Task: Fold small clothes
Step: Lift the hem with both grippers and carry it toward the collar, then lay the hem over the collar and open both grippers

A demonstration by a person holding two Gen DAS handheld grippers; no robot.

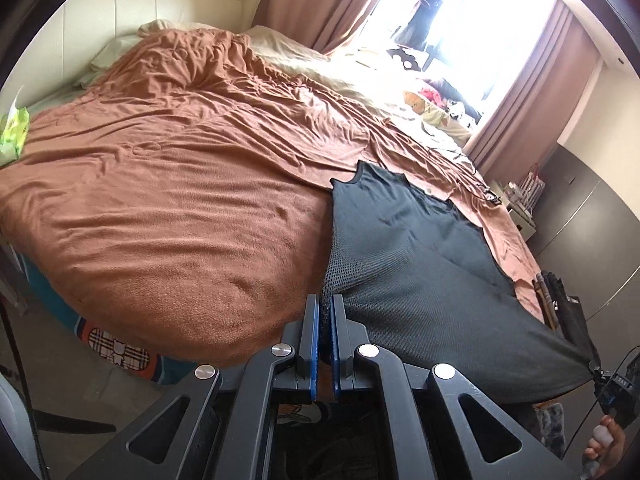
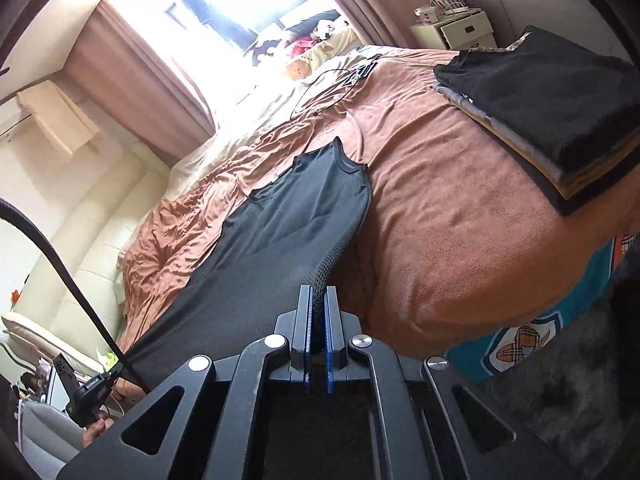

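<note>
No words, numbers or brand names can be read in either view. The nearest thing to a sign is a tan plaid check emblem printed on the teal bedsheet; it carries no legible lettering.

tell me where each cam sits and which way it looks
Left wrist: on the left tongs, looking across the brown blanket to the window; they pinch the dark vest; the right hand shows.
Right wrist: on the right tongs, facing the window, folded stack at right; the left hand shows.
Shared: vest, blanket, window.
</note>
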